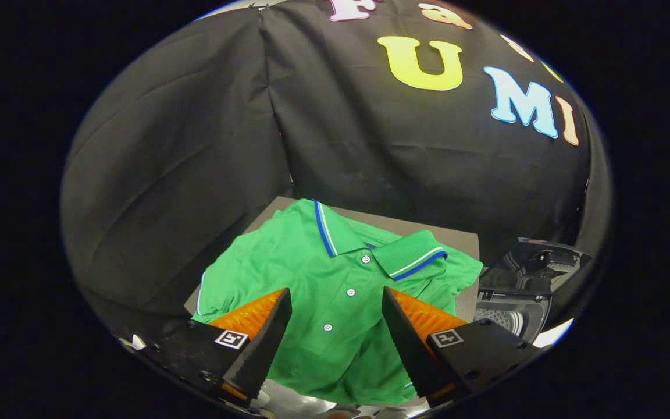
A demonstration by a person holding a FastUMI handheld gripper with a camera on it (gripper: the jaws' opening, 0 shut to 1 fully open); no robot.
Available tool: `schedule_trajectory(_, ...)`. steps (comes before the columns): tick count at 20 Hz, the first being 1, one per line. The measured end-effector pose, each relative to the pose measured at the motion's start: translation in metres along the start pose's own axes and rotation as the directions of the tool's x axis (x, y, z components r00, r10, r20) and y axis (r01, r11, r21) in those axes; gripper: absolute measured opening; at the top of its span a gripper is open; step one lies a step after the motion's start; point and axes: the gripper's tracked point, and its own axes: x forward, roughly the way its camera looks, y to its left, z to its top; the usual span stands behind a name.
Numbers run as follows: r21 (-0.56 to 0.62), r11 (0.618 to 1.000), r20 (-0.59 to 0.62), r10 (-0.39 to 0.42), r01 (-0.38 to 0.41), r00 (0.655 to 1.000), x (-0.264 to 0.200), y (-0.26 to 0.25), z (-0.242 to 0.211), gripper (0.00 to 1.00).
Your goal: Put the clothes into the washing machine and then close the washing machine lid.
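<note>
**Open gripper poised over the polo shirt, washer waiting with its lid up**

The gripper (336,302) was held with its two fingers spread wide apart, gripping nothing. Between them, and reaching on beyond the fingertips, lay the green polo shirt (288,262), spread face up over a grey board (463,241) with its button placket (349,291) running down the gap between the fingers. The blue-and-white trimmed collar (410,256) sat beyond the fingertips, towards the booth's black cloth wall. To the right of the board stood the washing machine (515,314), its lid (535,265) raised and the drum opening (501,320) showing below it, so nothing blocked the way in.

The step in hand looked to be the first pick of the shirt; the task had barely begun. To do it well, the fingers would need to come down onto the cloth and pinch up a fold thick enough to hold, since a single flat layer tends to slip. The placket or the collar seemed the best places, being doubled and stiffer. A grip near the middle of the garment would let both ends hang evenly and clear the washer's rim; taking a sleeve or hem risked trailing cloth catching on the board's edge or draping outside the drum, which would later stop the lid from closing
</note>
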Motion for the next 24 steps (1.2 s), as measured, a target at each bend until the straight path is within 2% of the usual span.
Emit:
schedule_trajectory(2, -0.033, 0.999, -0.022, -0.025, 0.024, 0.999, 0.010, -0.002, -0.008, 0.98)
schedule_trajectory(6, -0.008, 0.999, -0.049, -0.045, 0.044, 0.998, 0.027, -0.001, -0.023, 0.98)
schedule_trajectory(12, -0.098, 0.992, -0.048, -0.087, 0.082, 0.995, 0.037, -0.003, -0.031, 0.98)
schedule_trajectory(14, -0.156, 0.986, -0.032, -0.065, 0.060, 0.997, 0.041, 0.001, -0.029, 0.99)
schedule_trajectory(15, -0.159, 0.987, -0.030, -0.037, 0.031, 0.999, 0.042, 0.006, -0.031, 0.99)
schedule_trajectory(19, -0.164, 0.986, -0.044, -0.012, 0.005, 0.999, 0.040, 0.002, -0.033, 0.91)
schedule_trajectory(21, -0.164, 0.986, -0.067, 0.016, -0.026, 0.998, 0.045, 0.001, -0.031, 0.91)
schedule_trajectory(23, -0.150, 0.987, -0.052, 0.042, -0.049, 0.998, 0.038, -0.001, -0.031, 0.21)
schedule_trajectory(24, -0.164, 0.985, -0.054, 0.051, -0.059, 0.997, 0.037, -0.002, -0.031, 0.21)
